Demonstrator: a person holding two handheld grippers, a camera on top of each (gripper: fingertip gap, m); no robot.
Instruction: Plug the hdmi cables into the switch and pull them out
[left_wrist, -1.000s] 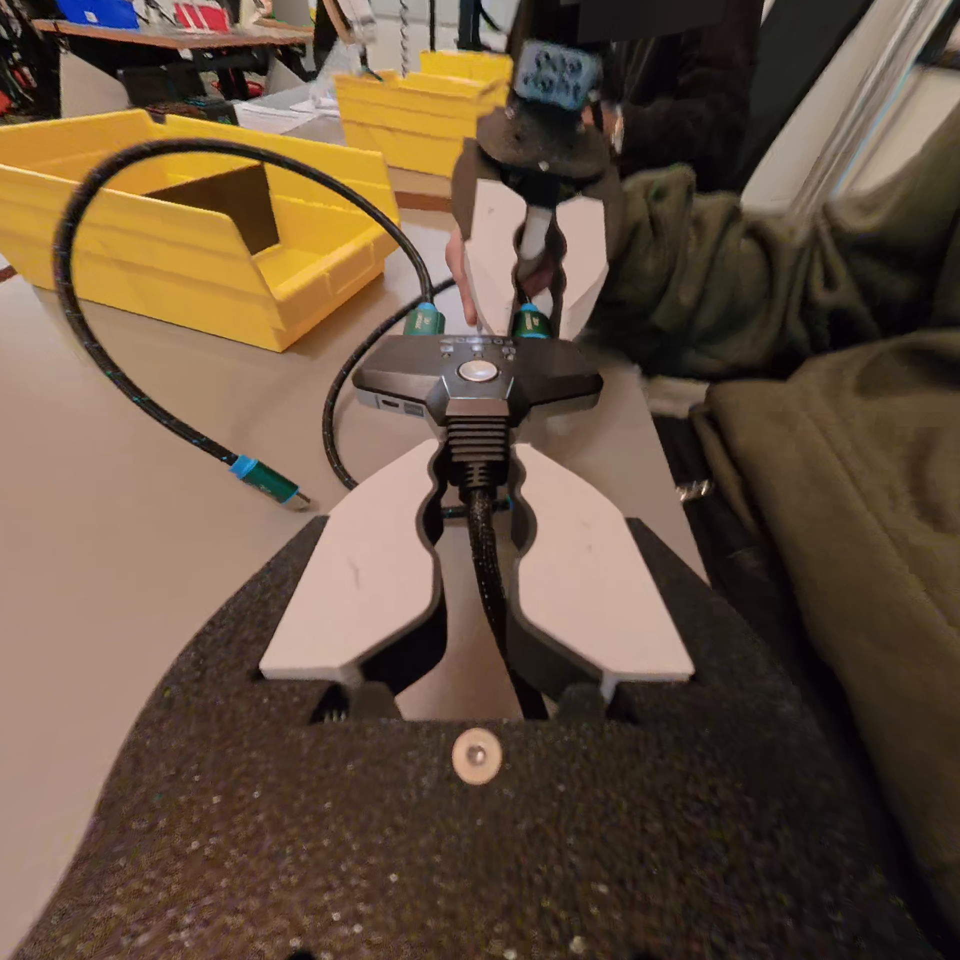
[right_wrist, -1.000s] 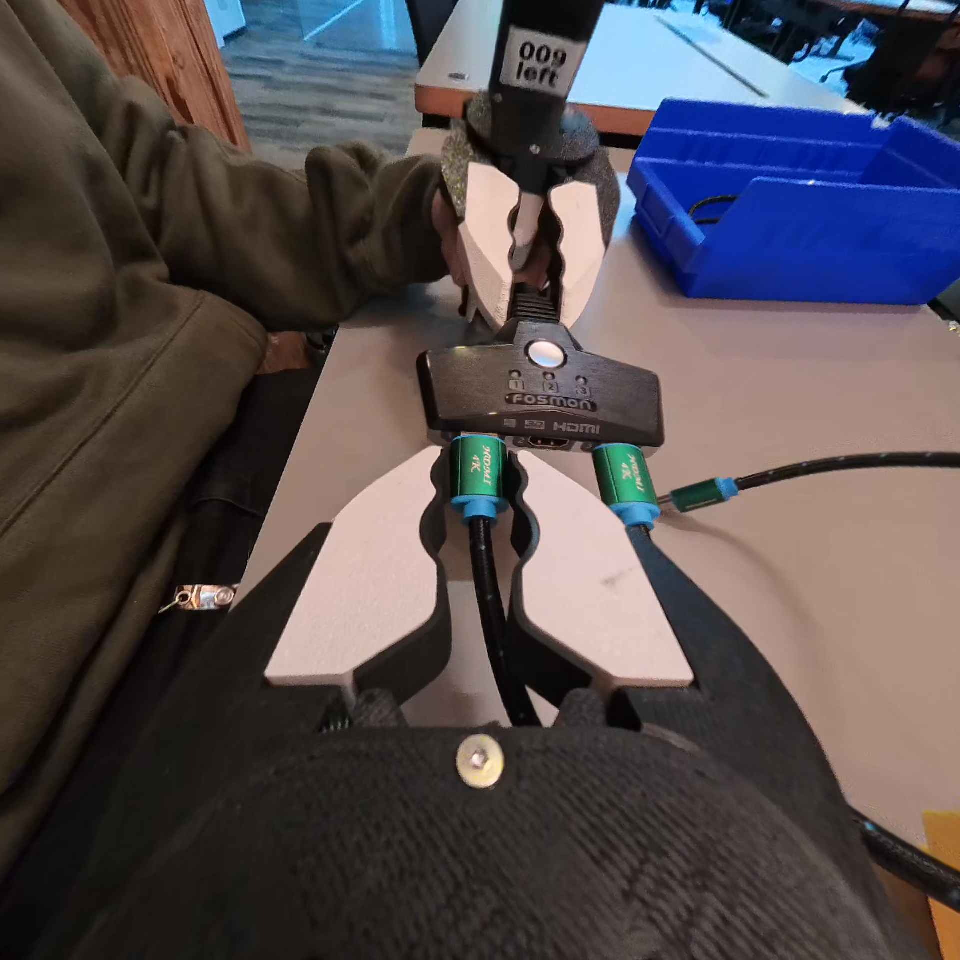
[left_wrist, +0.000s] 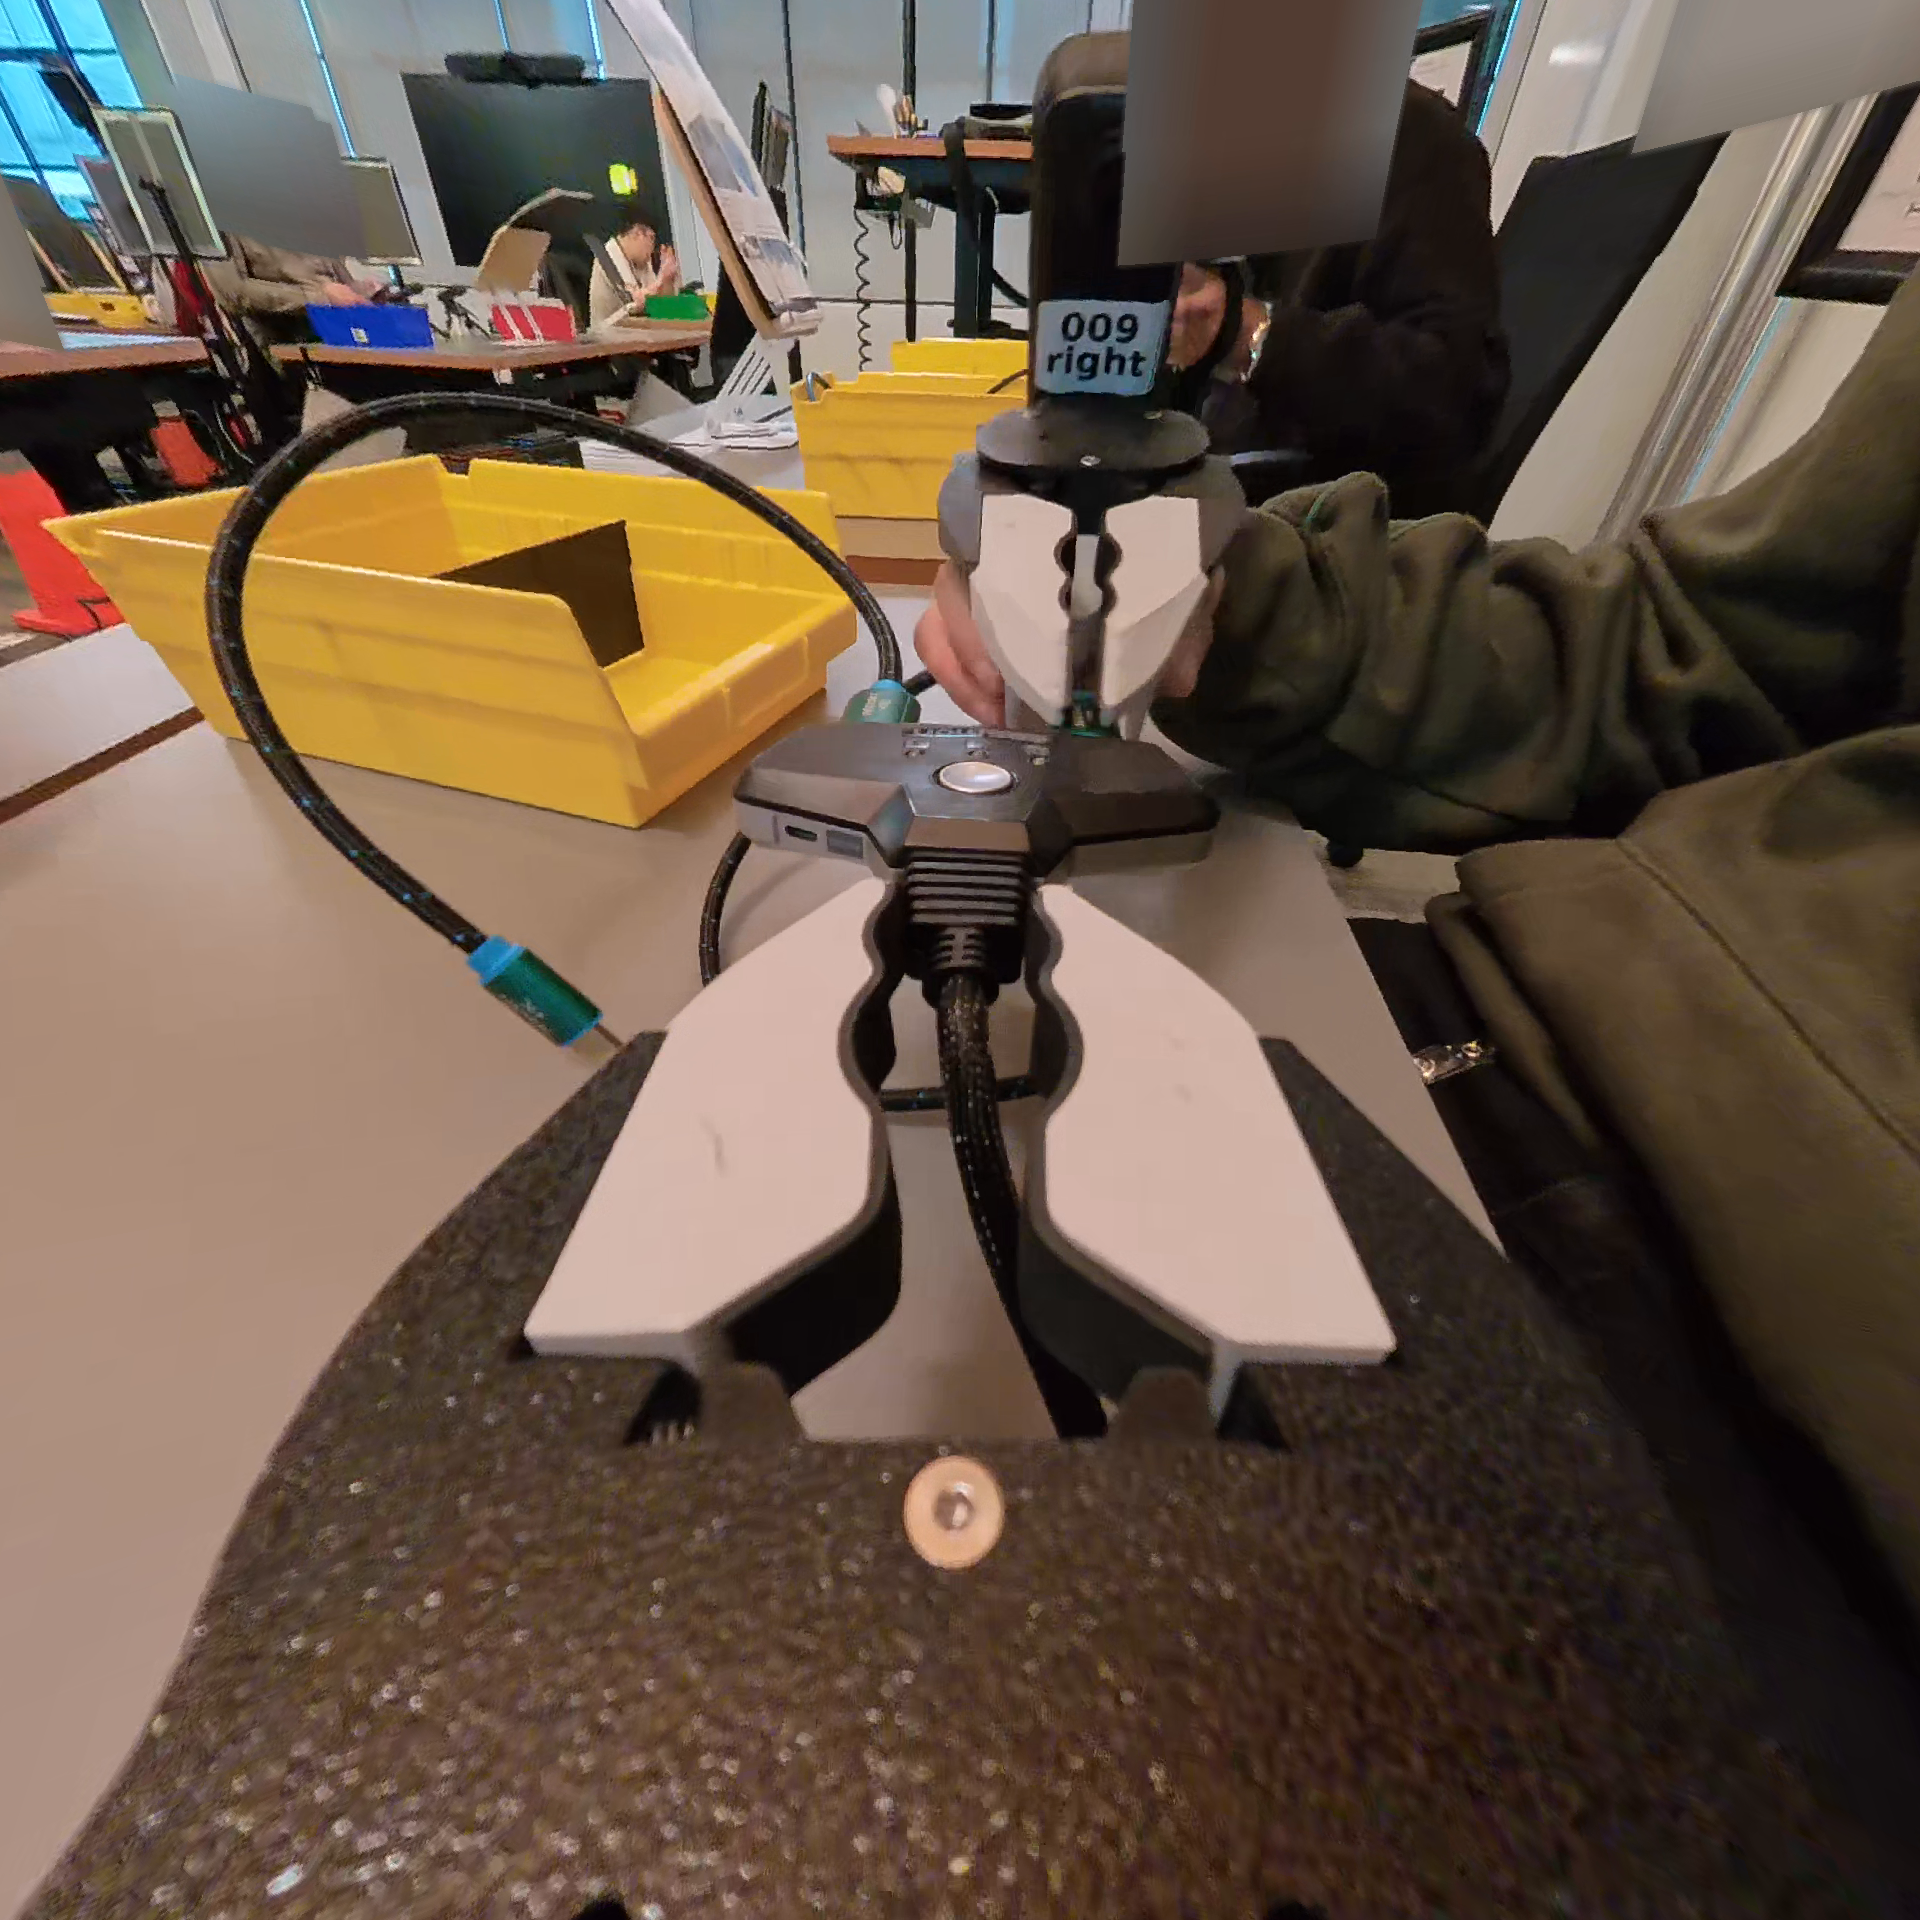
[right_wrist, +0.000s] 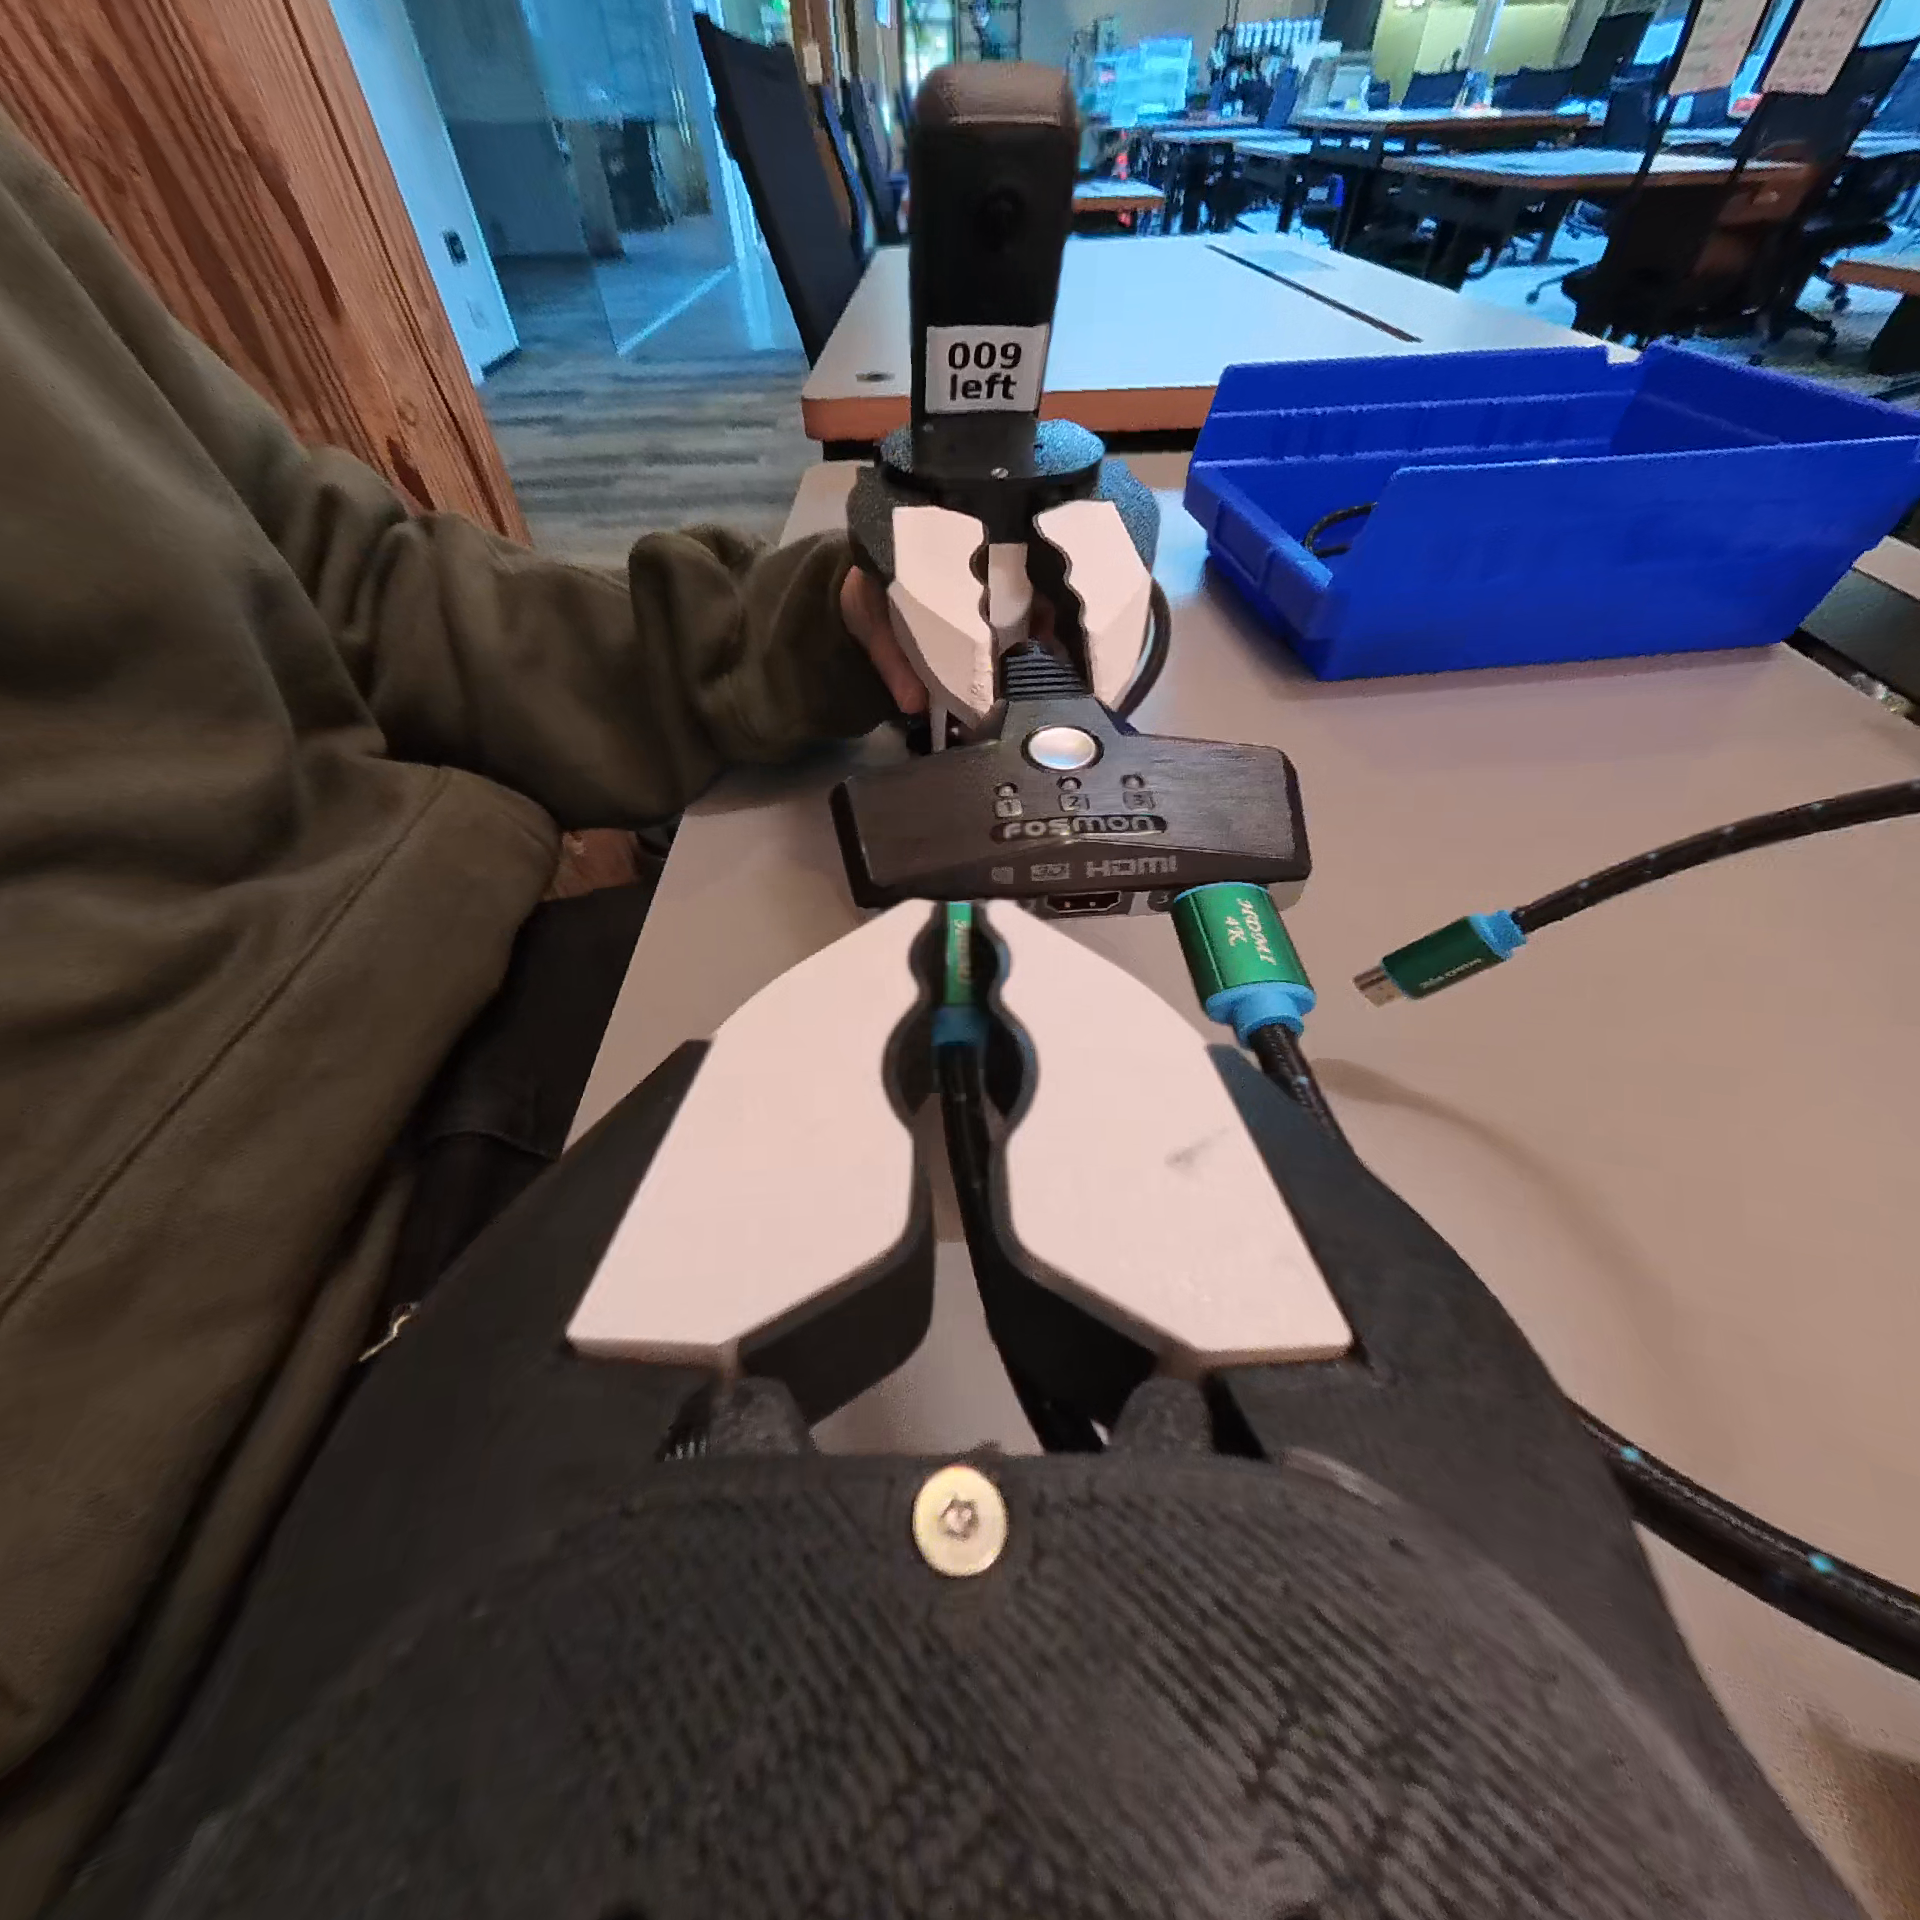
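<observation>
While my left claw (left_wrist: 961, 940) pinches the ribbed strain relief at the back of the switch (left_wrist: 971, 795), holding that black box tilted and just off the surface (left_wrist: 260, 1039) near its edge on my side, my right claw (right_wrist: 958, 961) is closed narrow on the green plug (right_wrist: 956, 951) at the port nearest my body. Whether that plug sits fully home I cannot tell, since the claw's fingers (right_wrist: 1122, 1143) hide most of it; only a thin green sliver shows between them. A second green plug (right_wrist: 1242, 961) is seated in the port on the far side of the switch, the middle port is empty, and a loose cable end (right_wrist: 1439, 961) lies on the surface beyond it, toward the blue bin (right_wrist: 1558, 520). I judge this to be either the seating or the pulling of the near plug. Next I need a straight push or pull along the port's axis, my left claw bracing the switch so it does not twist.
</observation>
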